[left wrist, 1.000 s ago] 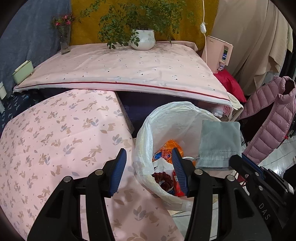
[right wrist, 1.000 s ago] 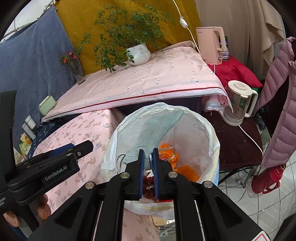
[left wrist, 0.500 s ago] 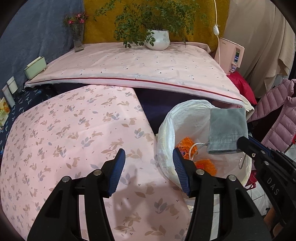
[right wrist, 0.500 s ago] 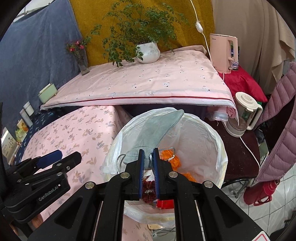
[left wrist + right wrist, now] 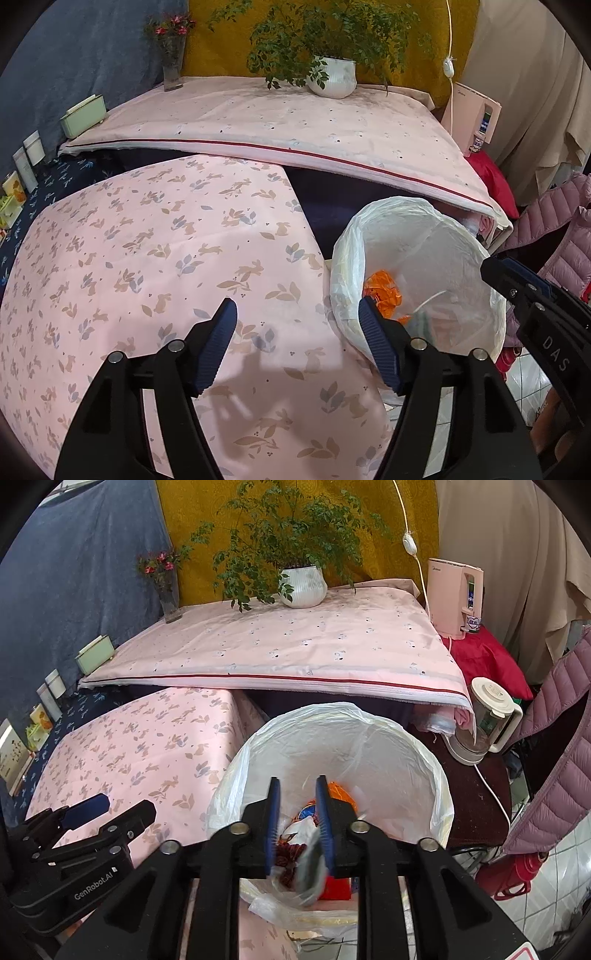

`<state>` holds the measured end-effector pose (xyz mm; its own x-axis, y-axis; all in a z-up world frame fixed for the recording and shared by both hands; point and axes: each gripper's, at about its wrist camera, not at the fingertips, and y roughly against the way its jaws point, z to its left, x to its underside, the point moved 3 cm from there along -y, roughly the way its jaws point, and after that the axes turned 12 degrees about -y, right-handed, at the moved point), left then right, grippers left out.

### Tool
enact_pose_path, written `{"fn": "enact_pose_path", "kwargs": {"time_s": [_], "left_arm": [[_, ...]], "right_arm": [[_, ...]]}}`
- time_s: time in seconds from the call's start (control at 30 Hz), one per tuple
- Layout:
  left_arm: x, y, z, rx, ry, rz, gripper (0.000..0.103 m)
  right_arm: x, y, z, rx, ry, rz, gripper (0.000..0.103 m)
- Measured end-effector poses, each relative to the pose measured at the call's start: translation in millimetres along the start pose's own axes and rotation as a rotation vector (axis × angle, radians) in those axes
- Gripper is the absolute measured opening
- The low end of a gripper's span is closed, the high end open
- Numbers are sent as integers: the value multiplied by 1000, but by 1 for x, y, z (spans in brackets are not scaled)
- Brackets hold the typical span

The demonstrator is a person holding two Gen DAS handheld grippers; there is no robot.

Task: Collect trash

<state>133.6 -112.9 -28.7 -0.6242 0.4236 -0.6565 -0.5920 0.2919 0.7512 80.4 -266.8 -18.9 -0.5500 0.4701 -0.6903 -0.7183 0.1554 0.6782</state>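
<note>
Right wrist view: a grey cloth [image 5: 309,864], blurred, hangs just below the blue pads of the right gripper [image 5: 297,795], over the heap of wrappers inside the bin [image 5: 439,775]. Whether it touches a pad I cannot tell. The jaws are opening, a narrow gap between them, with nothing pinched. The bin is lined with a white plastic bag and stands off the near right corner of the table with the pink leaf-print cloth [image 5: 129,746]; orange wrappers [image 5: 341,794] lie within. The left gripper [image 5: 295,314] hovers over that table's right edge, jaws wide and opening, holding nothing. Beyond, a second table in pale pink cloth [image 5: 295,646] carries a potted plant [image 5: 303,587] at its far edge.
</note>
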Motion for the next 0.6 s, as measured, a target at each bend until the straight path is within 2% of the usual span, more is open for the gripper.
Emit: {"fn": "enact_pose_path", "kwargs": {"time_s": [0.1, 0.17, 0.33, 0.6], "left_arm": [[2, 1, 1, -5, 4, 4, 66], [2, 2, 2, -8, 9, 5, 74], [2, 7, 2, -27, 3, -11, 76], [3, 13, 3, -54, 2, -23, 85]], "right_arm": [[0, 4, 2, 3, 11, -11, 41], [0, 7, 3, 9, 23, -20, 49], [1, 15, 6, 11, 46, -34, 64], [7, 24, 11, 52, 98, -41, 80]]}}
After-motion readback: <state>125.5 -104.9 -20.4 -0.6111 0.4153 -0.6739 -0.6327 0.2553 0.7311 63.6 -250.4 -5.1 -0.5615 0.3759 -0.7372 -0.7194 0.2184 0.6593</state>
